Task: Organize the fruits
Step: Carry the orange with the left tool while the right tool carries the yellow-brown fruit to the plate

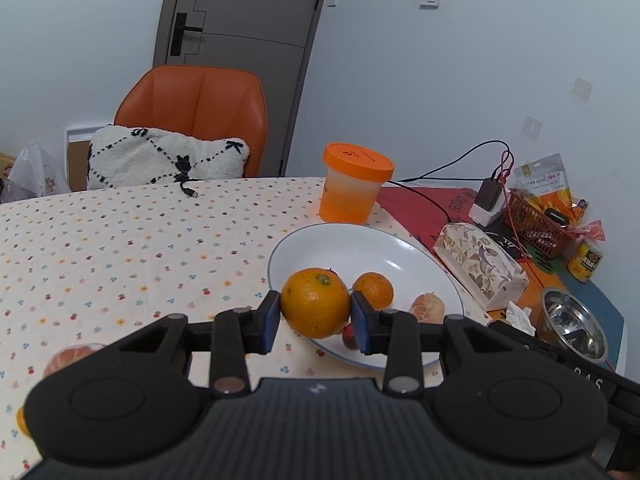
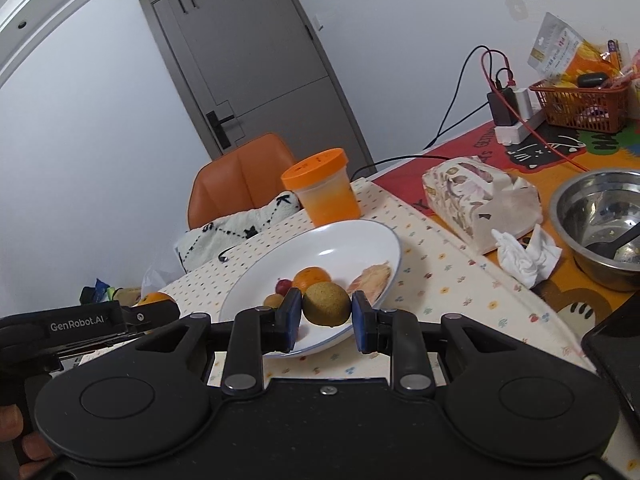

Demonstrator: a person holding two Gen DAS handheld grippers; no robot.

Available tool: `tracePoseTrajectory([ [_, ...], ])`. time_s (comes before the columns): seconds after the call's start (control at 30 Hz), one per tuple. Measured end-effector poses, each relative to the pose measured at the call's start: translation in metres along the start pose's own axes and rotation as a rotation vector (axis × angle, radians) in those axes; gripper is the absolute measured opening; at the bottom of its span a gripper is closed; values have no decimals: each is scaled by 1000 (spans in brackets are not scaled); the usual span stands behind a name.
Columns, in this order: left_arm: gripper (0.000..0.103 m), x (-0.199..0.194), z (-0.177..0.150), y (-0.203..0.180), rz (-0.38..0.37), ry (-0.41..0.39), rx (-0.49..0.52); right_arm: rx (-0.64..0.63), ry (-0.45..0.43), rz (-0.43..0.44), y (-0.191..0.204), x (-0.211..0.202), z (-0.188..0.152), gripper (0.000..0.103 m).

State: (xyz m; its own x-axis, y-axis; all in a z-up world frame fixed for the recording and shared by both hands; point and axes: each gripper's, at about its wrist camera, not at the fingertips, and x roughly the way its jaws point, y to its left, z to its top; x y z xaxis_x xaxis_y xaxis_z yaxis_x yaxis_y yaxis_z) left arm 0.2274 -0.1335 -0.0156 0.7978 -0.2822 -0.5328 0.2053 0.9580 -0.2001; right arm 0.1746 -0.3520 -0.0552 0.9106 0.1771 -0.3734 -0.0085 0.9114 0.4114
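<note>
The left tool (image 1: 315,312) is closed on a large orange (image 1: 315,303); both blue pads press against its sides. The orange is held above the near rim of the white plate (image 1: 372,248), clear of the worktop (image 1: 140,240).

The right tool (image 2: 326,310) is closed on a brown kiwi (image 2: 326,304), with a pad against each side. The kiwi is held over the near edge of the same plate, seen from the right wrist.

Inside the plate lie a smaller orange (image 1: 374,289), a peeled citrus piece (image 1: 428,307) toward the right rim, and a small red fruit (image 1: 349,336) close to the near rim, partly hidden behind the left tool. The right wrist view also shows a second small brown fruit (image 2: 274,301) beside the red one.

Left of the plate, a peeled citrus fruit (image 1: 72,354) rests on the worktop, partly hidden by the left tool body.

Right of the plate stand a patterned tissue pack (image 1: 480,266), a crumpled tissue (image 2: 524,254) and a steel bowl (image 2: 600,220) with a dark spoon in it.

Just behind the plate stands a tub with an orange lid (image 1: 354,182). Farther right, a red basket (image 2: 580,106) sits near the wall. Behind the worktop stand an orange chair (image 1: 196,116) with a white cushion (image 1: 164,160) and a grey door (image 1: 240,40).
</note>
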Motion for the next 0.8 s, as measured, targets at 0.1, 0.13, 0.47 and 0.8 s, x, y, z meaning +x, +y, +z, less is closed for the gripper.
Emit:
tracePoseTrajectory([
  [0.1, 36, 9, 2, -1, 3, 11, 4, 8, 3, 0, -4, 5, 1, 25],
  [0.13, 36, 12, 2, -2, 3, 15, 4, 8, 5, 1, -5, 7, 1, 25],
  [0.47, 36, 44, -2, -7, -5, 73, 18, 8, 20, 18, -3, 26, 5, 25],
  [0.8, 40, 53, 3, -7, 46, 44, -3, 15, 45, 31, -3, 43, 4, 25],
])
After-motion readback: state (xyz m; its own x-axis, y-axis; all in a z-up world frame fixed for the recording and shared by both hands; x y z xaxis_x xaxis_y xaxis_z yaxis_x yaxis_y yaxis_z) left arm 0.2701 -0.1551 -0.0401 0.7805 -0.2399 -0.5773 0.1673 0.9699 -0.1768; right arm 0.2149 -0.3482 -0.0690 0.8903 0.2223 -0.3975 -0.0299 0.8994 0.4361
